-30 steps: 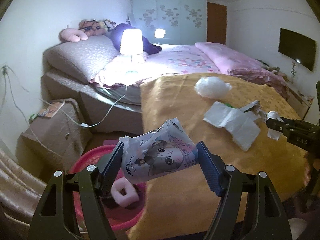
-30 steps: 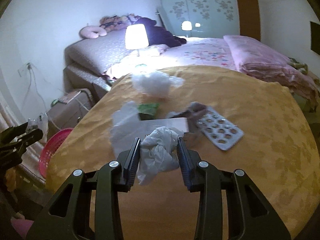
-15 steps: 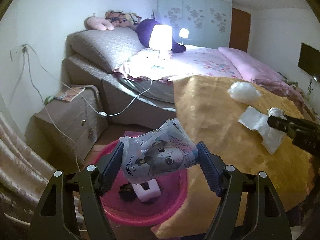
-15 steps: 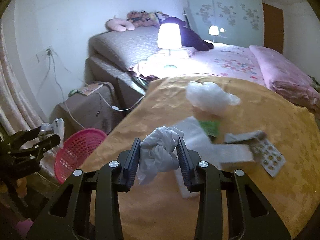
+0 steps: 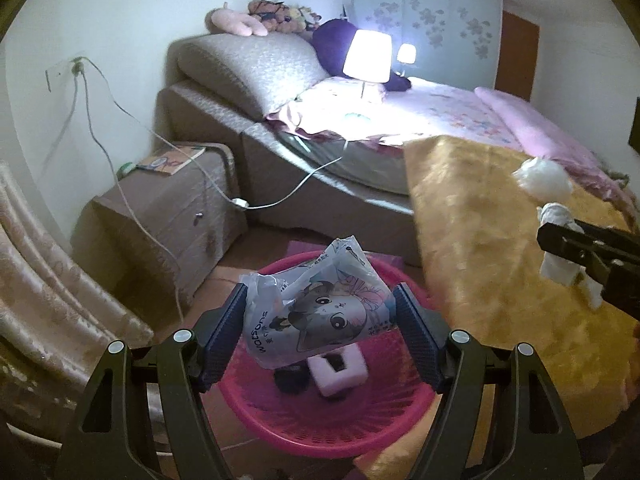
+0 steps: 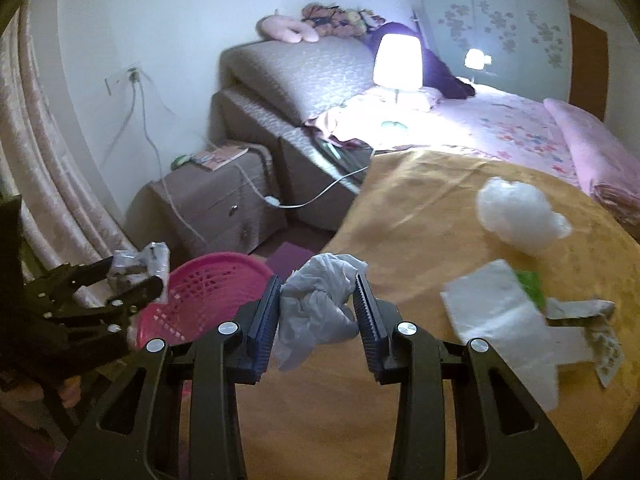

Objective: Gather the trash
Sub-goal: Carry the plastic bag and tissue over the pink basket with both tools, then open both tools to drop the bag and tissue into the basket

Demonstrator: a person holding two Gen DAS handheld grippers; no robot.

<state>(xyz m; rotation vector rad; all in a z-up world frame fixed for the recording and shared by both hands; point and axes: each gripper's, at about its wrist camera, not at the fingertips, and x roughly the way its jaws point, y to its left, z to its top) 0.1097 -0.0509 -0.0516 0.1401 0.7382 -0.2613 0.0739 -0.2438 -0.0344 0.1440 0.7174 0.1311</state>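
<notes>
We hold the wrapper (image 5: 320, 312), a thin printed plastic pack with a cartoon cat, in the left gripper (image 5: 322, 336), whose fingers (image 5: 224, 334) stand wide apart yet press on the pack's two side edges; it hangs right above the pink basket (image 5: 280, 432) on the floor, where a white foam piece (image 5: 340, 368) and something dark already lie. The wrapper looks empty or nearly so, very light, crinkly and slick, and it bows between the pads, so we judge a hold across its width is enough and a hard squeeze would only crumple it; when let go it may flutter, so it wants to be low over the basket. In the right gripper (image 6: 316, 308) the fingers (image 6: 264, 316) are drawn close and clamped on a tissue wad (image 6: 320, 304), soft, weightless and easily squashed, with a loose tail hanging below; it sits over the edge of the yellow-clothed bench (image 6: 420, 208), with the basket down to the left. The wad grips well by its thick middle, as now; the tail could tear if pulled. On the bench lie a white fluffy ball (image 6: 520, 216), a flat paper sheet (image 6: 504, 320), a green scrap (image 6: 530, 284) and a blister pack (image 6: 608, 344). We think the sheet and blister pack will need an edge or corner pinch, being flat on cloth, while the fluff gives to any grip.
</notes>
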